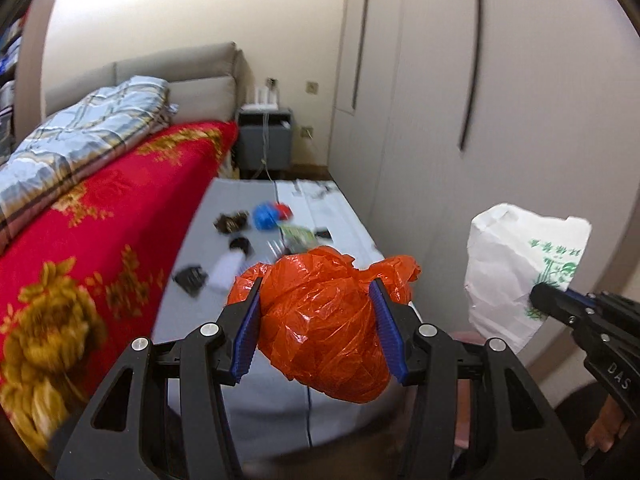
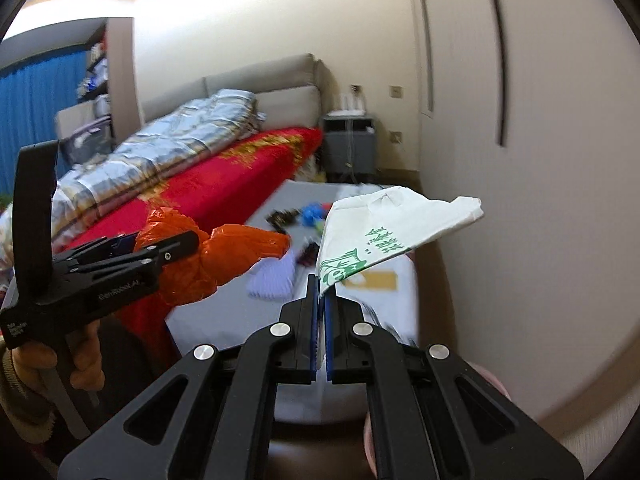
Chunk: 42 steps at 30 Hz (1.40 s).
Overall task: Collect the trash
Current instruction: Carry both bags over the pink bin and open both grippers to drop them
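Left claw (image 1: 316, 304) clamps orange bag (image 1: 324, 320); right claw (image 2: 322, 296) pinches white bag's (image 2: 384, 228) edge.

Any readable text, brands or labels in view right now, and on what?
"DAS": on the right tool, seen from the left wrist.
"GenRobot.AI": on the left tool, seen from the right wrist.
Green print on the white plastic bag: characters, too blurred to read.
Small white label at the left tool's rear: too small to read.

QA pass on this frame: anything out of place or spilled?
Yes: small litter lies scattered over the grey mat beside the bed, uncollected. Both grippers hold bags: left orange bag, right white bag.
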Motion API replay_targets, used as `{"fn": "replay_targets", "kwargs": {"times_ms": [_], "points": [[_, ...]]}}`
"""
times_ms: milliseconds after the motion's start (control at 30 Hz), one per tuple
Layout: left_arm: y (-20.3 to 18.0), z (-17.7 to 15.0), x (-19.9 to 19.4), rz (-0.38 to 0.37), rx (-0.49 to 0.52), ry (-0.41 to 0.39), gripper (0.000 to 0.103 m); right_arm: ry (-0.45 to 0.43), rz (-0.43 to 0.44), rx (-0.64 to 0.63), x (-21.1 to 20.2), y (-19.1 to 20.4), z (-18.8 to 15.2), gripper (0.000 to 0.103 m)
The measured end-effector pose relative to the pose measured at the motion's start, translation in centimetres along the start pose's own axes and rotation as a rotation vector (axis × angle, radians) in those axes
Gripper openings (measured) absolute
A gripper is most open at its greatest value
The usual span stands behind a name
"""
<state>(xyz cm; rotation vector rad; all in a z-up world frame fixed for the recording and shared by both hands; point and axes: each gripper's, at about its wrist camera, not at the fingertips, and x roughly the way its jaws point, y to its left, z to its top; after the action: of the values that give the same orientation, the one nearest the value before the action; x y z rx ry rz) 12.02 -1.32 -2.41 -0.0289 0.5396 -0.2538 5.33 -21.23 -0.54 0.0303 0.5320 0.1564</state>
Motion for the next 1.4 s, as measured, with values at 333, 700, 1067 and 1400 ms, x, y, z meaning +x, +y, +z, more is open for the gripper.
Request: {"fn": "replay_targets", "kwargs": {"times_ms": [333,700,1067,1400], "points": [[-3.9,-7.2,-0.2,-0.043,0.079,0.115,0.051,0.093,-0.046,0.022,-2.7,-0.7,-6.6,0.003],[-5.4,-7.2,0.0,-0.034,0.105,0.114,0.051,0.118,-0.043,0.048,-2.2,-1.1,-7.6,0.003],[-7.0,-6.6,2.1,-0.058,0.120,0.147,0.051,0.161,-0.054,0.090,-0.7,-2.4,-8.5,0.003],[-10.6,-6.5,5.1,-0.110,0.168,0.187,0.051,0.182,-0.106,0.143,0.5,-4.9,-9.3,0.003]]}}
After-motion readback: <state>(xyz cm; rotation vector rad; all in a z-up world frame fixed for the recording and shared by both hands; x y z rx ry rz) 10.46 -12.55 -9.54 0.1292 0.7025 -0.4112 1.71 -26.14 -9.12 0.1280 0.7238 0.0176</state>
